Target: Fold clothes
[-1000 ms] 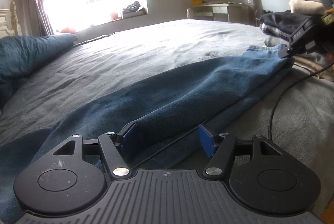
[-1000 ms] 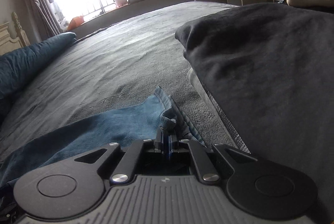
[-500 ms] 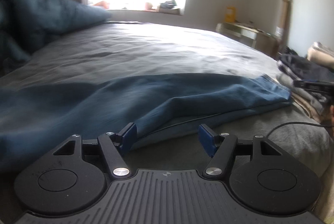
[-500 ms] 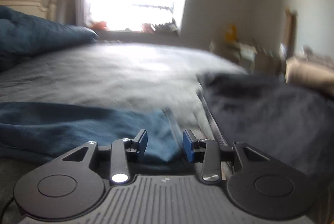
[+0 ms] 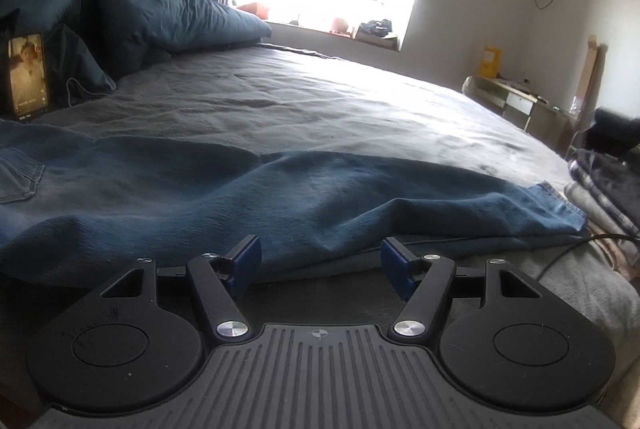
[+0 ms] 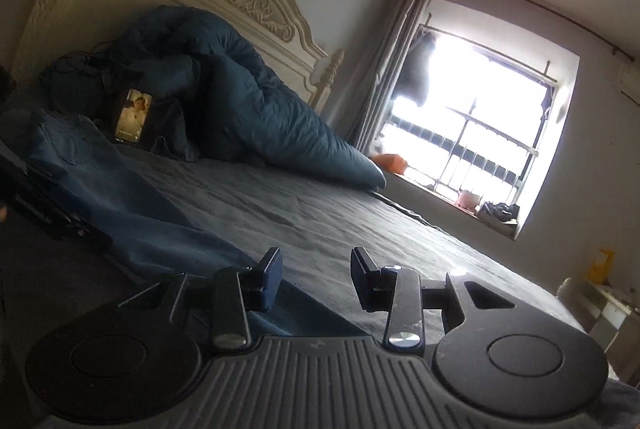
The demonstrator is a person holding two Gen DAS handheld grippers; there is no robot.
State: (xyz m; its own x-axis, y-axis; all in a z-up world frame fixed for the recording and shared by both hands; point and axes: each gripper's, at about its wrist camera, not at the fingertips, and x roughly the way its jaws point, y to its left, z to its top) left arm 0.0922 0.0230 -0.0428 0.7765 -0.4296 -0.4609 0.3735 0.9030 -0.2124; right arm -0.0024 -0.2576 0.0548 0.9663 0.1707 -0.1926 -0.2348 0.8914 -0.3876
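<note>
Across the grey-sheeted bed (image 5: 320, 101) a pair of blue denim jeans (image 5: 280, 197) lies stretched flat, ready for folding, while the left claw (image 5: 320, 265) gapes wide at its near edge and the right claw (image 6: 316, 279), partly open, grips nothing; no containers show.

On the bed (image 5: 320, 109) are counted one pair of jeans (image 5: 240, 197), one bunched quilt (image 5: 140, 5), one lit phone (image 5: 28, 77) and one stack of folded clothes (image 5: 604, 197) at its edge; two grippers are seen.
</note>
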